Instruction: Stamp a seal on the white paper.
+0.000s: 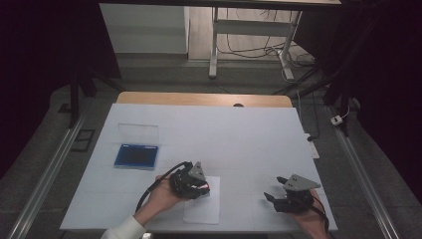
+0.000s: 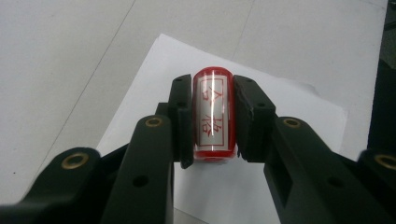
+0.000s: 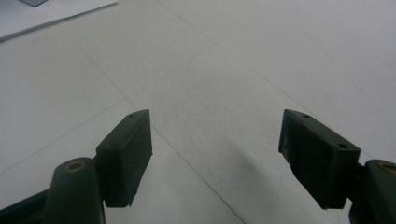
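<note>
The small red cylindrical stamp with a white label of red characters [image 2: 212,114] is held between the two black jaws of the left gripper [image 2: 212,119]. Its long axis runs along the jaws, pointing forward and away from the camera, and the pads [image 2: 183,116] press on its two sides. Below it lies a white sheet of paper [image 2: 289,107], so the stamp is above the paper, though I cannot tell if its end touches the sheet. In the high view this left gripper [image 1: 191,183] is over the near part of that paper, clearly the nearer hand to it. The right gripper [image 3: 215,154] is wide apart and holds nothing, over the bare white table [image 3: 261,56]. A blue flat ink pad with a clear lid [image 1: 136,155] lies well apart, further left
</note>
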`<state>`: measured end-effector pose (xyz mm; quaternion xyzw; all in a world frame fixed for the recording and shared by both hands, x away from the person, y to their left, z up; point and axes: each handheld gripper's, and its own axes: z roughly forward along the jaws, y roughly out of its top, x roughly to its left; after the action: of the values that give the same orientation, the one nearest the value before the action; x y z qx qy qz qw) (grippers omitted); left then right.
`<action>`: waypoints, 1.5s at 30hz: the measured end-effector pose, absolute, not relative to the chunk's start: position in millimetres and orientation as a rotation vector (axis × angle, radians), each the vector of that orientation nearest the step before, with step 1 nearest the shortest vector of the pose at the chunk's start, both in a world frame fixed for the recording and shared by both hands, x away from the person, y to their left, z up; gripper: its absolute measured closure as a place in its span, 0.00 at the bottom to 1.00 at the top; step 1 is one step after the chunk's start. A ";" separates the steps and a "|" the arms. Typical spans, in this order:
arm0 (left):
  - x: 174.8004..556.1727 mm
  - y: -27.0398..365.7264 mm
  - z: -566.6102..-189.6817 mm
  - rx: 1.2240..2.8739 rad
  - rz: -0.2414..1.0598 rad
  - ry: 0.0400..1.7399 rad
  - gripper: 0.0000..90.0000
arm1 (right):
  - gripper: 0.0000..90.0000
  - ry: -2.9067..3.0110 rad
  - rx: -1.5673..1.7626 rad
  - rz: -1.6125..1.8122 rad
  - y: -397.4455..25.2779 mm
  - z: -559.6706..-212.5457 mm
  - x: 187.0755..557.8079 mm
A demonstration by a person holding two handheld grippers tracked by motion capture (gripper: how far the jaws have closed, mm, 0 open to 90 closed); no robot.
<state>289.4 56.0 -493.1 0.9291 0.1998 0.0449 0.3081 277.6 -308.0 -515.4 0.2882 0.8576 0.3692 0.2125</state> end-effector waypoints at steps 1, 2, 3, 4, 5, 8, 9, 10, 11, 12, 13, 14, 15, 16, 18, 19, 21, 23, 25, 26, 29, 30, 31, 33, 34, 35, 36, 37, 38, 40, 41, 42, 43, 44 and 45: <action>289.4 55.9 -493.1 2.456 0.118 0.529 0.78 | 0.28 2.382 0.800 1.025 -307.9 -515.4 277.6; 289.4 55.8 -493.1 2.456 0.118 0.529 0.78 | 0.28 2.382 0.799 1.025 -307.8 -515.4 277.5; 289.3 55.7 -493.1 2.457 0.118 0.531 0.78 | 0.28 2.382 0.799 1.024 -307.8 -515.3 277.5; 289.4 55.7 -493.1 2.459 0.120 0.529 0.78 | 0.28 2.382 0.798 1.024 -307.7 -515.3 277.5; 289.4 55.6 -493.1 2.459 0.120 0.529 0.78 | 0.28 2.382 0.798 1.024 -307.7 -515.4 277.5; 289.3 55.2 -493.3 2.463 0.121 0.531 0.78 | 0.28 2.382 0.797 1.024 -307.8 -515.4 277.4; 289.6 55.0 -493.6 2.467 0.120 0.532 0.78 | 0.28 2.382 0.797 1.025 -307.9 -515.3 277.4; 289.5 54.4 -494.2 2.470 0.117 0.536 0.79 | 0.28 2.381 0.798 1.026 -308.0 -515.4 277.4; 289.8 53.8 -494.8 2.475 0.117 0.536 0.79 | 0.28 2.382 0.799 1.025 -308.0 -515.5 277.4; 289.9 53.4 -495.2 2.477 0.119 0.533 0.79 | 0.28 2.383 0.799 1.024 -308.0 -515.7 277.5; 290.3 53.7 -495.2 2.477 0.114 0.535 0.79 | 0.28 2.384 0.800 1.024 -308.1 -515.8 277.6; 290.5 53.9 -495.6 2.475 0.109 0.541 0.79 | 0.28 2.385 0.799 1.026 -308.0 -516.0 277.8; 290.2 53.6 -496.0 2.474 0.112 0.541 0.79 | 0.28 2.384 0.799 1.023 -307.9 -515.9 277.7; 290.0 53.2 -495.7 2.479 0.114 0.543 0.79 | 0.28 2.384 0.798 1.023 -307.8 -515.8 277.7; 290.0 52.5 -495.8 2.483 0.114 0.544 0.79 | 0.28 2.383 0.797 1.028 -307.4 -515.7 277.7; 290.0 52.4 -495.9 2.484 0.114 0.544 0.79 | 0.28 2.384 0.799 1.029 -307.1 -515.4 277.5; 290.1 52.2 -496.0 2.486 0.113 0.544 0.79 | 0.28 2.382 0.800 1.028 -306.2 -515.1 276.9; 289.7 51.4 -495.9 2.490 0.118 0.545 0.79 | 0.28 2.382 0.799 1.029 -306.0 -515.1 276.7; 289.7 51.6 -496.0 2.490 0.117 0.544 0.79 | 0.28 2.381 0.799 1.029 -306.1 -515.0 276.6; 289.5 51.5 -496.1 2.489 0.118 0.544 0.79 | 0.28 2.381 0.801 1.030 -306.2 -514.9 276.6; 289.8 51.9 -496.4 2.488 0.116 0.540 0.79 | 0.28 2.382 0.803 1.026 -306.1 -514.9 276.6; 290.0 51.9 -496.5 2.488 0.115 0.539 0.79 | 0.28 2.382 0.801 1.029 -305.9 -515.1 276.7; 289.9 51.8 -496.5 2.488 0.116 0.538 0.79 | 0.28 2.383 0.800 1.029 -305.7 -515.2 276.6; 289.6 51.6 -496.5 2.488 0.118 0.539 0.79 | 0.28 2.385 0.798 1.029 -305.7 -515.2 276.6; 289.8 51.8 -496.6 2.488 0.117 0.538 0.79 | 0.28 2.383 0.800 1.028 -305.7 -515.2 276.6; 290.0 51.9 -496.6 2.488 0.115 0.536 0.79 | 0.28 2.383 0.802 1.028 -305.9 -515.3 276.7; 290.0 52.0 -496.7 2.488 0.116 0.533 0.79 | 0.28 2.383 0.802 1.028 -305.8 -515.3 276.8; 290.4 52.3 -496.6 2.491 0.114 0.529 0.79 | 0.28 2.384 0.801 1.028 -305.7 -515.4 276.7; 290.6 52.4 -496.7 2.489 0.112 0.530 0.79 | 0.28 2.385 0.799 1.028 -305.5 -515.4 276.7; 290.4 52.3 -496.7 2.490 0.113 0.530 0.79 | 0.28 2.389 0.798 1.027 -304.8 -515.4 276.6; 290.4 52.3 -496.7 2.490 0.114 0.530 0.79 | 0.28 2.389 0.793 1.023 -304.8 -515.5 276.6; 290.5 52.4 -496.7 2.490 0.112 0.530 0.79 | 0.28 2.390 0.792 1.022 -304.8 -515.5 276.7; 290.5 52.3 -496.8 2.489 0.112 0.531 0.79 | 0.28 2.389 0.797 1.025 -304.6 -515.6 276.6; 290.4 52.3 -496.8 2.489 0.112 0.531 0.79 | 0.28 2.390 0.795 1.023 -305.0 -515.5 276.7; 290.4 52.3 -496.8 2.489 0.112 0.531 0.79 | 0.28 2.389 0.796 1.026 -305.1 -515.6 276.8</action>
<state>290.4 52.3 -496.8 0.9343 0.1994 0.0421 0.2926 276.8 -305.1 -515.6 0.2861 0.8591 0.3690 0.2096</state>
